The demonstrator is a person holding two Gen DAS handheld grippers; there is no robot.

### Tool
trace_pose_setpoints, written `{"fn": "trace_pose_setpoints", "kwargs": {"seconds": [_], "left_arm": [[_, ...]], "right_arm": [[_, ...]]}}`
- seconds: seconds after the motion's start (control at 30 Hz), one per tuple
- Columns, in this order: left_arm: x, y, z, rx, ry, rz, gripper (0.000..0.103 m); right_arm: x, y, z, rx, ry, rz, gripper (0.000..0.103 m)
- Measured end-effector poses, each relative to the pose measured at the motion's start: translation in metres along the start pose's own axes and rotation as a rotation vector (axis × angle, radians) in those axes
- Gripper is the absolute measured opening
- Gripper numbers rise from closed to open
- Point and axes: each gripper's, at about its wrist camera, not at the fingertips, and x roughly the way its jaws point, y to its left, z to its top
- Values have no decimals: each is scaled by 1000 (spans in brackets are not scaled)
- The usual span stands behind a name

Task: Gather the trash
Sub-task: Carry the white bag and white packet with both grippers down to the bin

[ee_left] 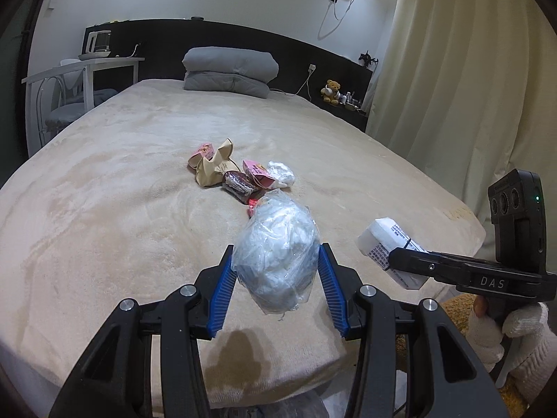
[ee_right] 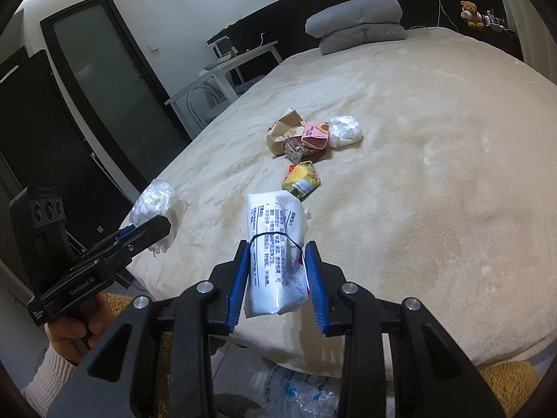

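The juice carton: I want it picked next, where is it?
In the right wrist view, the juice carton lies on the bed, between the held tissue pack and the wrapper pile.

Probably a home bedroom: wide blanketed bed (ee_left: 139, 181), folded grey duvet (ee_left: 229, 69), curtains (ee_left: 452, 69), teddy bear (ee_left: 331, 90).

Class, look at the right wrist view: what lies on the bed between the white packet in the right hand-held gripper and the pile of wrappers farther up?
One colourful snack packet lies between the white packet and the pile of wrappers.
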Motion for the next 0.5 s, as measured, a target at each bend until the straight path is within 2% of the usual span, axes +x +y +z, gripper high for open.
{"fn": "trace_pose_setpoints", "kwargs": {"seconds": [0.5], "left_arm": [[-38,-42,-49,30,20,-46,46]], "right_arm": [[-33,17,-51,28,-2,42,34]]}}
